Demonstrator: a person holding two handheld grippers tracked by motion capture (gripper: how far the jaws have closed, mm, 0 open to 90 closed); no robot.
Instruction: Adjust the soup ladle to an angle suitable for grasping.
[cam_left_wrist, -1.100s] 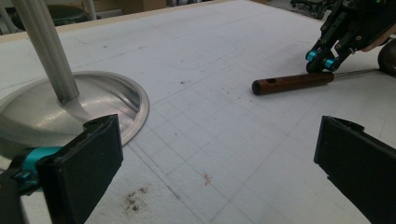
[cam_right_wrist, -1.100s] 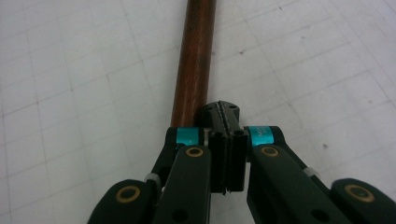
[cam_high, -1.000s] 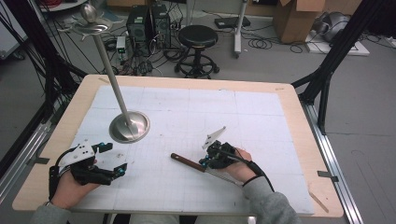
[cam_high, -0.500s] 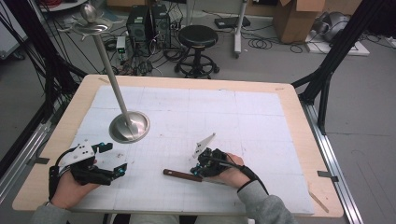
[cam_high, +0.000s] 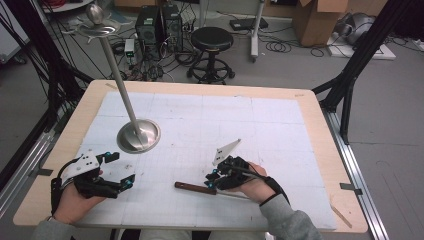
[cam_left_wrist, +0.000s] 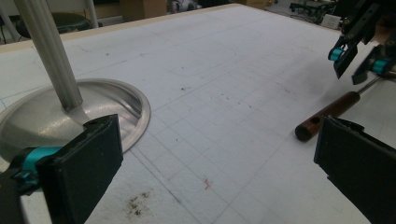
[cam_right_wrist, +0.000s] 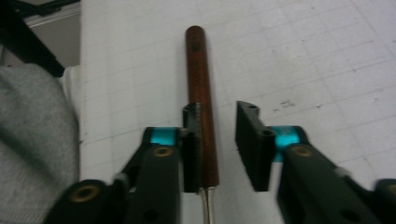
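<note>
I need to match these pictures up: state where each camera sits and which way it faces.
High view: above the person's side, facing forward-down on the white gridded table mat; both hands show.
Left gripper view: rides the left gripper, facing the steel domed stand base.
Right gripper view: rides the right gripper, looking down.
All share the brown wooden tool handle.

- Long thin tool with a round, dark red-brown wooden handle and a thin silver metal rod at one end.
- Small hole near the tip of the handle.
- Lying flat on the white gridded mat, near the front edge of the table.
</note>
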